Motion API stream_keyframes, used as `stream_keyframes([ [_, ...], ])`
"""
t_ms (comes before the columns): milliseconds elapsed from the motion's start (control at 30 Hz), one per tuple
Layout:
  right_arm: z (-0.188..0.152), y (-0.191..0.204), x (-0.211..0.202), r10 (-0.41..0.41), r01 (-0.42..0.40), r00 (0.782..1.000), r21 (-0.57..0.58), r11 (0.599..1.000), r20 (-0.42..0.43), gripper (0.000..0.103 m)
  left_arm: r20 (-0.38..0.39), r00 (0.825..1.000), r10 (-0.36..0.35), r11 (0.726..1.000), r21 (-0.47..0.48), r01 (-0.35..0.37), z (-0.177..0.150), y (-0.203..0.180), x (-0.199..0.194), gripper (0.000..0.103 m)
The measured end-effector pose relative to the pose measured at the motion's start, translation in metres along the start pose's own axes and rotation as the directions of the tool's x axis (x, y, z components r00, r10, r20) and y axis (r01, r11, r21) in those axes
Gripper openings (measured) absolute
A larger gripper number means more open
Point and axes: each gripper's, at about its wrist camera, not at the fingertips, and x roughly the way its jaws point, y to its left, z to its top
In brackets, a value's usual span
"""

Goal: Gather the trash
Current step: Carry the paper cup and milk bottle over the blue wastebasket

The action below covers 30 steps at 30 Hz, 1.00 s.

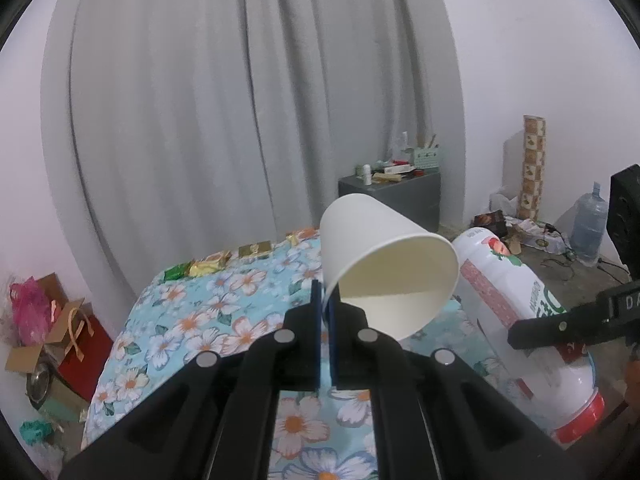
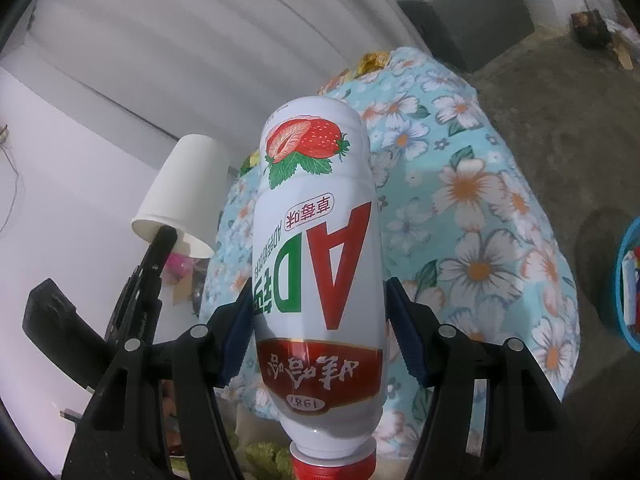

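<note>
My left gripper (image 1: pixel 327 312) is shut on the rim of a white paper cup (image 1: pixel 380 256), held tilted above the floral table (image 1: pixel 192 320), mouth toward the camera. The cup (image 2: pixel 180 196) and left gripper (image 2: pixel 166 236) also show at the left of the right wrist view. My right gripper (image 2: pixel 320 312) is shut on a white strawberry drink bottle (image 2: pixel 316 248) with a red cap (image 2: pixel 332 466), held upside down in the air above the table (image 2: pixel 480 208). The bottle (image 1: pixel 520 292) shows at the right of the left wrist view, with a right finger (image 1: pixel 560 326) across it.
Several shiny snack wrappers (image 1: pixel 216 262) lie along the table's far edge. A grey cabinet (image 1: pixel 400 196) with clutter stands behind. A blue basket (image 2: pixel 628 284) sits on the floor at right. Boxes and bags (image 1: pixel 52 336) lie on the floor at left. A water jug (image 1: pixel 588 224) stands far right.
</note>
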Motion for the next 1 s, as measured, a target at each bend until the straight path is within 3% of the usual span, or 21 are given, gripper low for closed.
stream_keyframes([
  [600,-0.014,-0.05,-0.074,-0.028,0.014,0.994,0.124,0.992,0.106,0.059,0.036,0.988,-0.152,0.986,0.079,0.149,0.017,-0.06,-0.014,0.002],
  [833,-0.02,-0.078,-0.101,-0.047,0.019,0.988,0.185,0.983,0.147,0.059,0.012,0.977,-0.213,0.972,0.104,0.21,0.022,-0.082,-0.009,0.002],
  [1000,-0.031,-0.104,-0.126,-0.068,0.015,0.978,0.254,0.967,0.197,0.059,-0.059,0.96,-0.273,0.958,0.073,0.276,0.022,-0.09,0.004,0.002],
])
